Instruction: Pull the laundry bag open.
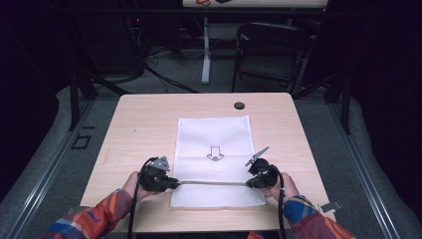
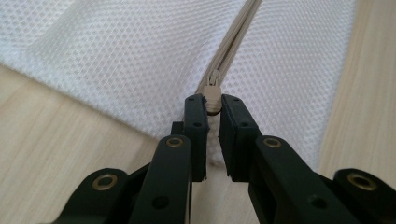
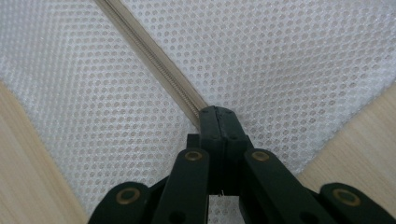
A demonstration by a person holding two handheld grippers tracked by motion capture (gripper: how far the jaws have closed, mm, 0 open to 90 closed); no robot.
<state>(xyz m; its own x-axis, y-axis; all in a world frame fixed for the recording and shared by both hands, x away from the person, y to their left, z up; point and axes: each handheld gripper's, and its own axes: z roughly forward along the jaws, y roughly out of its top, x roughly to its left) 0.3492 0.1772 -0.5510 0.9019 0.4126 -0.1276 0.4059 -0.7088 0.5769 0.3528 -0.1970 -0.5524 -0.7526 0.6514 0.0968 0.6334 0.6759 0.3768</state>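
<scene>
A white mesh bag (image 1: 214, 134) with a black arrow (image 1: 215, 153) printed on it lies flat on the wooden table (image 1: 144, 119). A beige zipper (image 1: 211, 182) crosses the bag near its front edge. At the zipper's left end, my left gripper (image 1: 176, 183) is shut on the beige zipper pull (image 2: 212, 95), which sits between the tips of the left gripper (image 2: 213, 106). The zipper teeth (image 2: 238, 37) run away from it, closed. My right gripper (image 1: 247, 184) is at the right end. There the right gripper (image 3: 218, 112) is shut on the end of the zipper tape (image 3: 154, 60).
A small black round disc (image 1: 239, 105) sits near the table's far edge, beyond the bag. Behind the table stand a dark folding chair (image 1: 268, 50) and a white table leg (image 1: 206, 55), with cables on the floor. Bare wood lies to either side of the bag.
</scene>
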